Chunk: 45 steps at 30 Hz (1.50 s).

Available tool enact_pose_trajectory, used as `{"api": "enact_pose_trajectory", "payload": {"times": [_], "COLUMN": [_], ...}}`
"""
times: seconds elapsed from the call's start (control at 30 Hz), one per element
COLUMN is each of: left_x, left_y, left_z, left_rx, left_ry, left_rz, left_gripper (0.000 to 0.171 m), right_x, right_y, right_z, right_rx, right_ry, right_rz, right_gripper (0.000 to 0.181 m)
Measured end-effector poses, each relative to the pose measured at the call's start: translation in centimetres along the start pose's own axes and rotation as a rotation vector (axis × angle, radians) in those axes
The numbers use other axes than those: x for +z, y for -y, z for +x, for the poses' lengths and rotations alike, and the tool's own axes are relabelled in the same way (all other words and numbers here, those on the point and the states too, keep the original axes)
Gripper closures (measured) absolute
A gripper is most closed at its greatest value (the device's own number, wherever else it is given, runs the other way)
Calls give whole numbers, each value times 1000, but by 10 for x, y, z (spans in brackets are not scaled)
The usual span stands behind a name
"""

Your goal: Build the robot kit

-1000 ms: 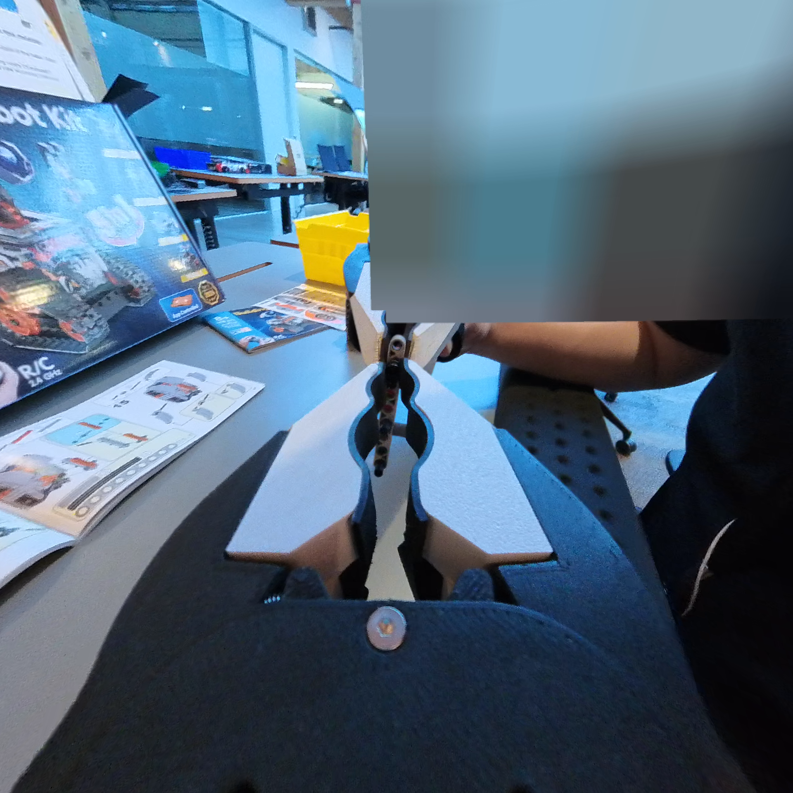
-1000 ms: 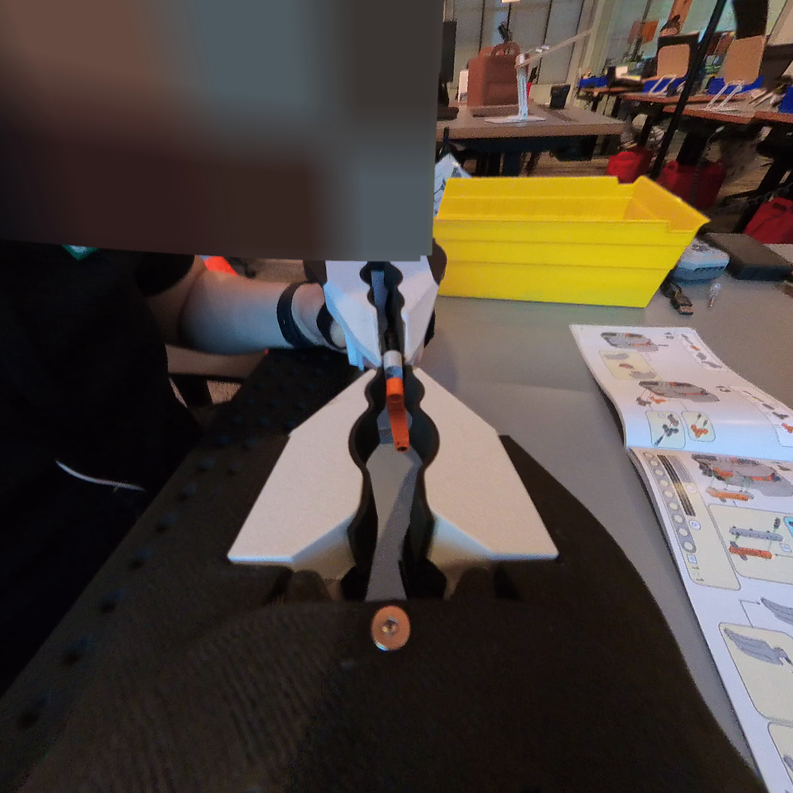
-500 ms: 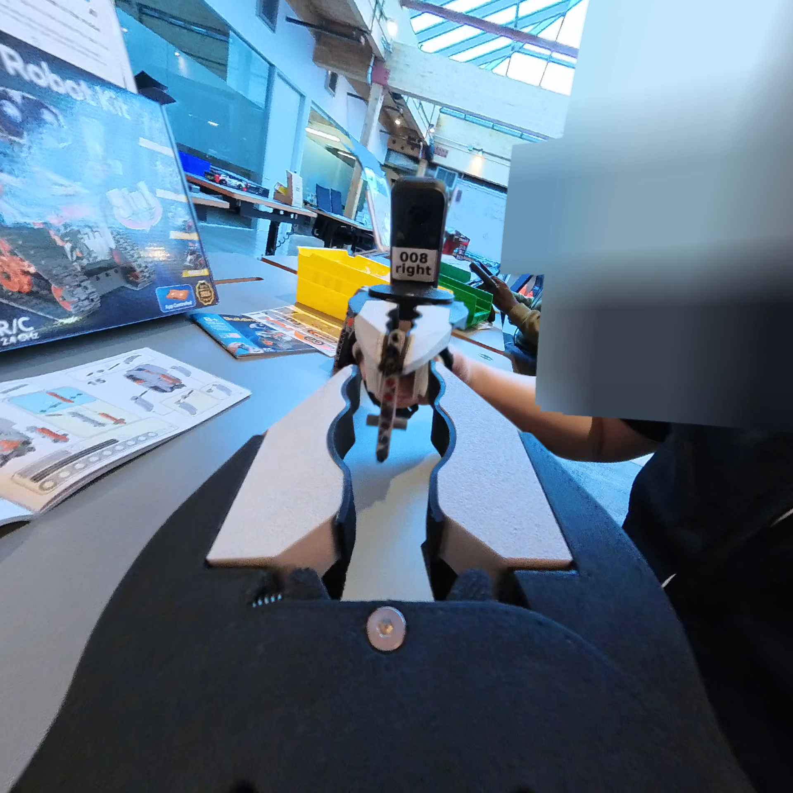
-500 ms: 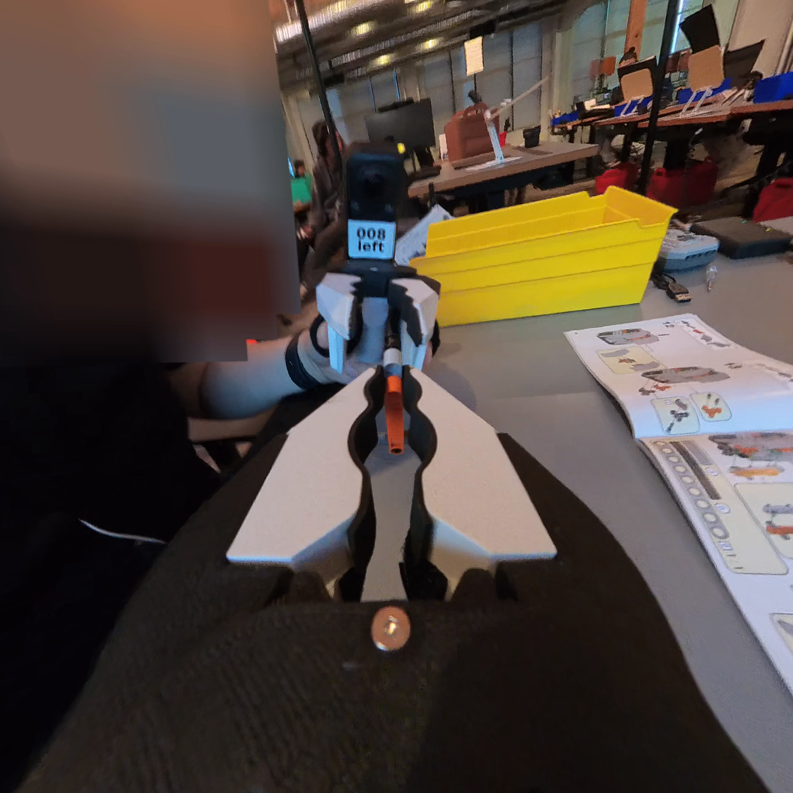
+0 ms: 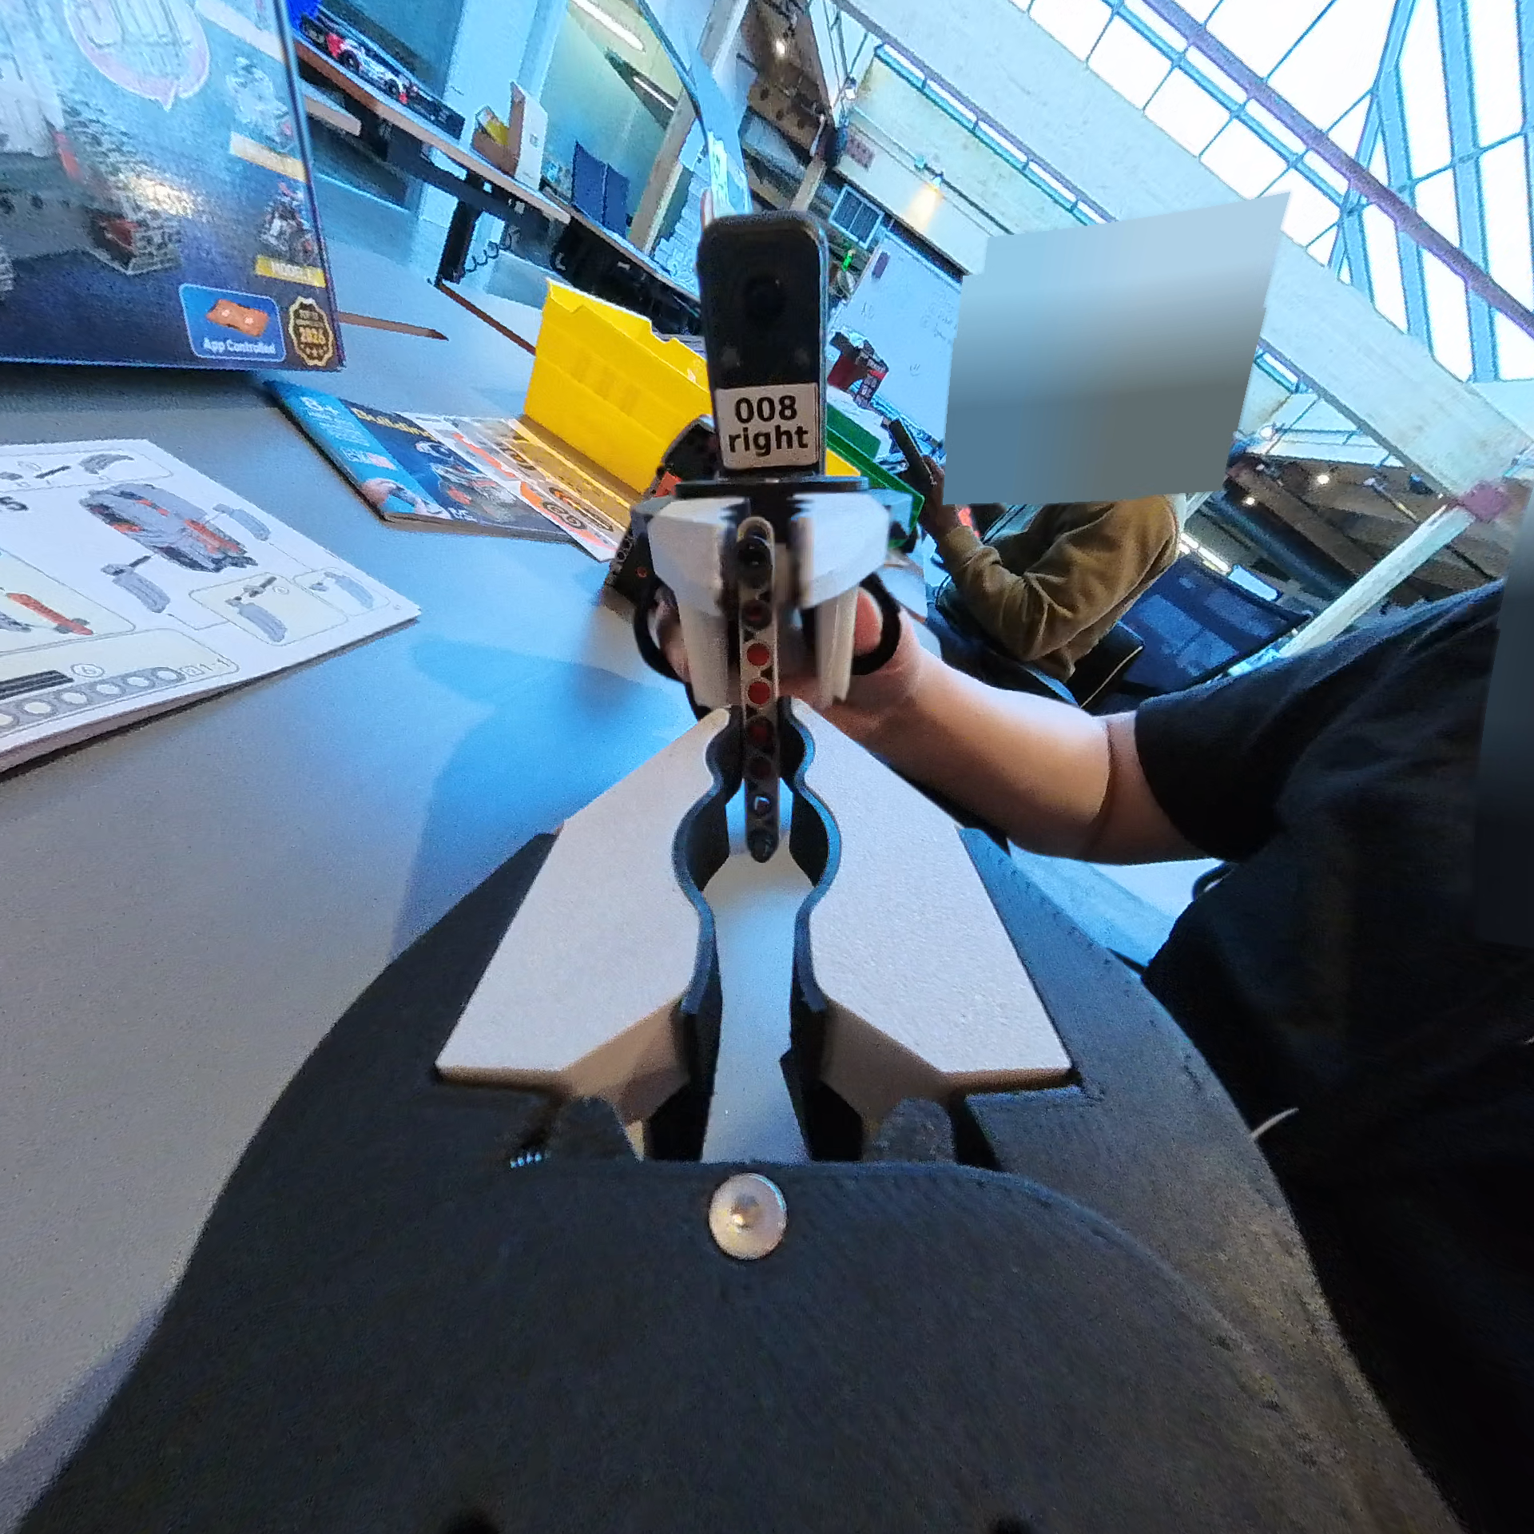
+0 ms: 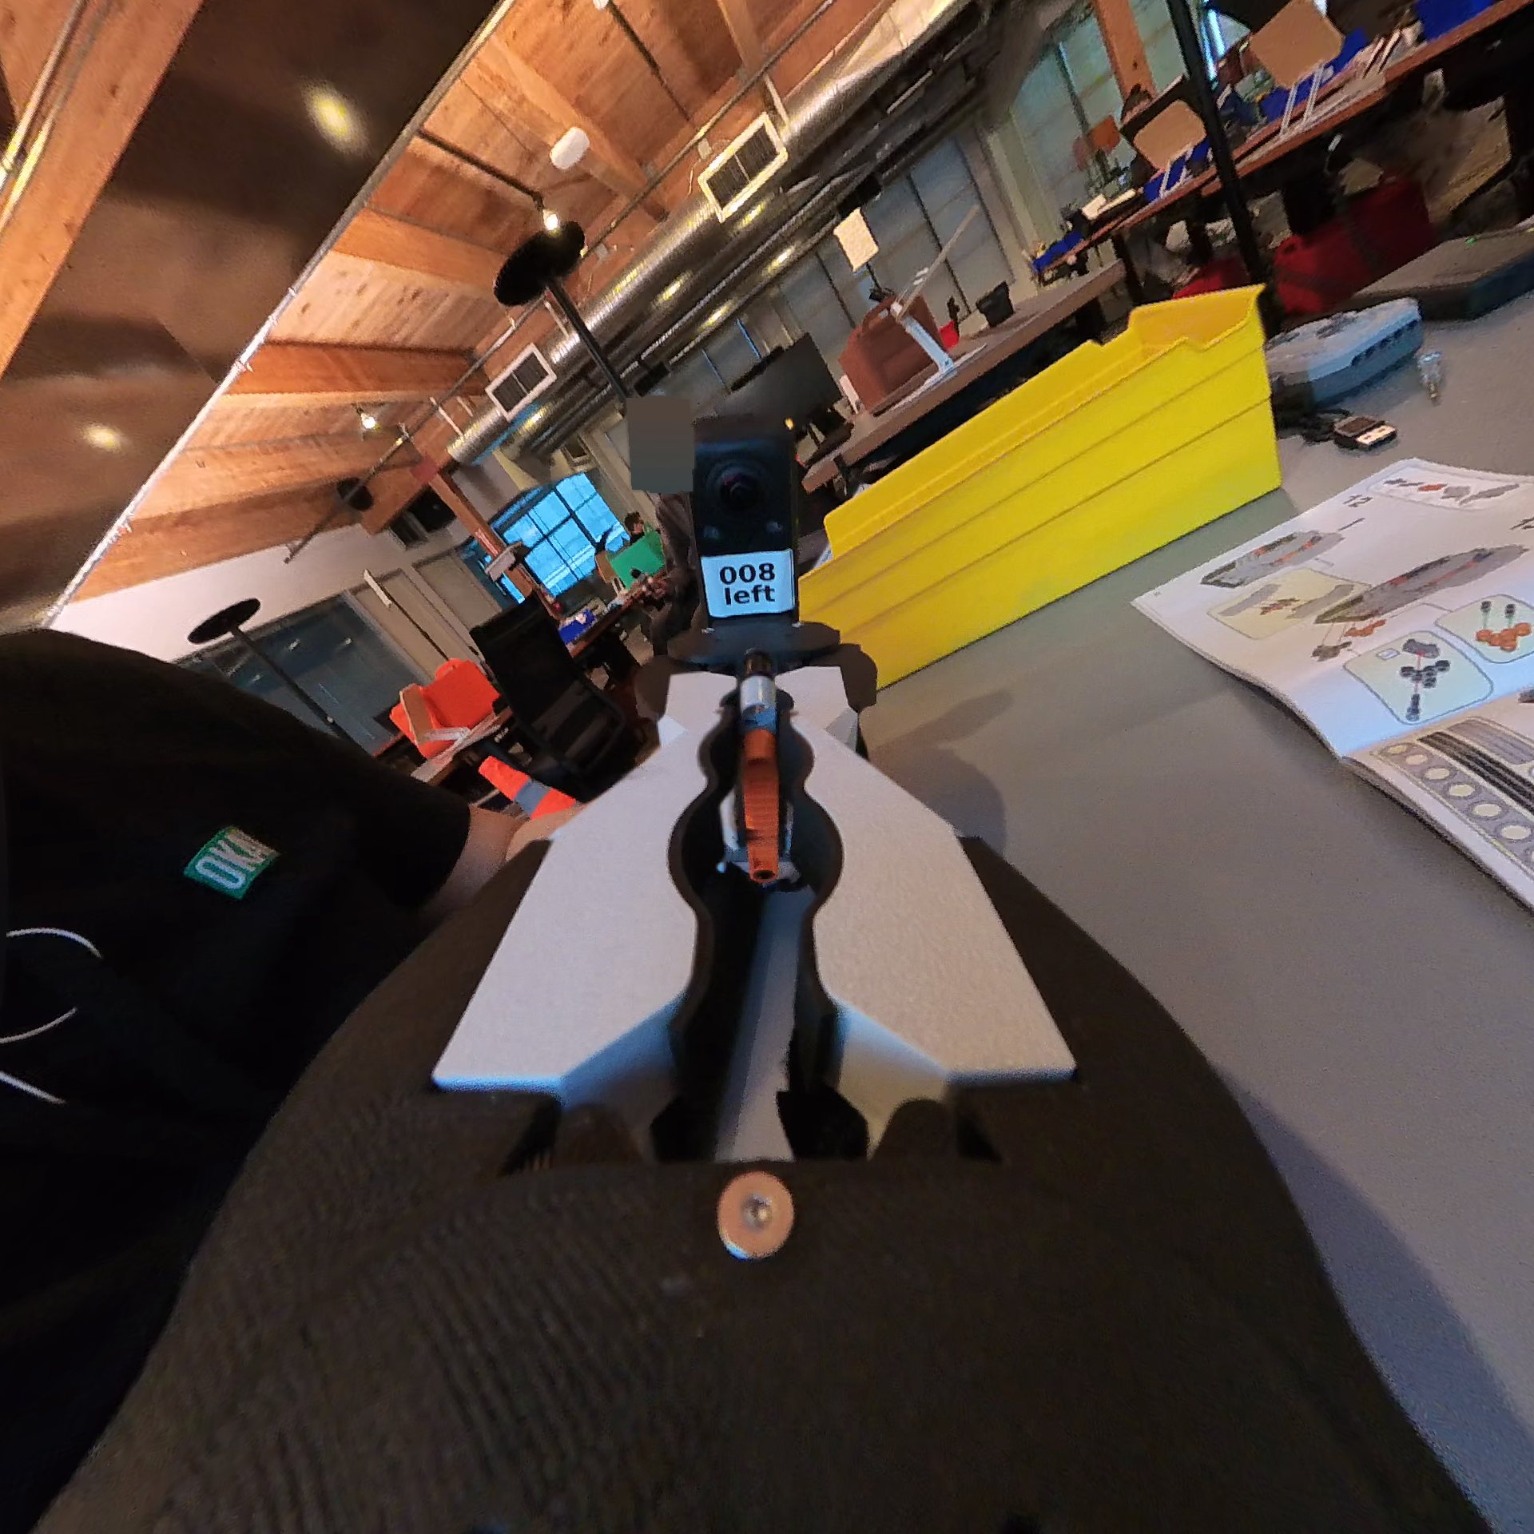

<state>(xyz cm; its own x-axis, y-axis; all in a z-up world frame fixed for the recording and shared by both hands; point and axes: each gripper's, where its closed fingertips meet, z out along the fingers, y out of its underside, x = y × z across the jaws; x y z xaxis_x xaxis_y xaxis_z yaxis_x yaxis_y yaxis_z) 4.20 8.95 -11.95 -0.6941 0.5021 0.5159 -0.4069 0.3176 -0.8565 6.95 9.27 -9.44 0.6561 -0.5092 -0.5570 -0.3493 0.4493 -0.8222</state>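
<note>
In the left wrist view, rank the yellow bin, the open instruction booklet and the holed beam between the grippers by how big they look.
1. Open instruction booklet, though cut off at the left edge and nearer the camera.
2. Yellow bin, farther off and partly hidden.
3. Holed beam, a thin strip.

Booklet over bin is apparent size only.

Left of the left gripper's view, an open instruction booklet lies flat on the grey table. A printed box stands behind it. Ahead sit a smaller booklet and a yellow bin. Far right, a seated person in an olive top.
</note>
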Motion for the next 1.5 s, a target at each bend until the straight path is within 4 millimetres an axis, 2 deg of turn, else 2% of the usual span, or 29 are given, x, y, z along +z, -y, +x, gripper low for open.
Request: {"api": "enact_pose_trajectory", "payload": {"times": [0.07,0.1,0.2,0.23,0.3,0.37,0.4,0.47,0.5,0.57,0.7,0.83,1.07,1.3,1.4,1.5], "left_x": [-4,-7,-16,-19,-21,-21,-20,-20,-20,-21,-28,-39,-49,-51,-51,-52], "left_y": [5,8,16,17,20,19,18,18,19,21,32,42,48,56,62,69], "left_z": [-2,-4,-10,-10,-9,-10,-12,-11,-9,-2,14,19,29,40,41,34], "left_rx": [-33,-48,-77,-77,-62,-47,-46,-54,-59,-74,-141,-175,-172,-183,-175,-182], "left_ry": [-13,-11,-2,-3,-13,-2,6,-9,-25,-75,-213,-277,-335,-431,-441,-416], "left_rz": [29,54,107,122,140,131,125,127,133,152,216,283,325,343,364,405], "left_gripper": [166,166,166,166,166,166,166,166,166,166,166,167,167,167,166,166], "right_x": [-5,-9,-22,-28,-44,-76,-99,-138,-148,-149,-167,-171,-167,-168,-159,-160], "right_y": [10,15,22,24,19,4,-4,-20,-21,-18,-26,-36,-52,-55,-54,-54], "right_z": [3,6,14,20,33,33,24,-14,-33,-59,-114,-149,-194,-244,-249,-238], "right_rx": [-31,-78,-266,-294,-230,-123,-70,14,13,-27,-11,3,9,121,113,105], "right_ry": [-30,-73,-258,-355,-593,-862,-1012,-1184,-1229,-1263,-1315,-1314,-1324,-1466,-1489,-1474], "right_rz": [39,40,-54,-104,-308,-624,-801,-1218,-1383,-1581,-1892,-1967,-2024,-2087,-2102,-2046], "right_gripper": [152,149,154,161,175,181,181,181,181,181,181,181,181,181,181,181]}}
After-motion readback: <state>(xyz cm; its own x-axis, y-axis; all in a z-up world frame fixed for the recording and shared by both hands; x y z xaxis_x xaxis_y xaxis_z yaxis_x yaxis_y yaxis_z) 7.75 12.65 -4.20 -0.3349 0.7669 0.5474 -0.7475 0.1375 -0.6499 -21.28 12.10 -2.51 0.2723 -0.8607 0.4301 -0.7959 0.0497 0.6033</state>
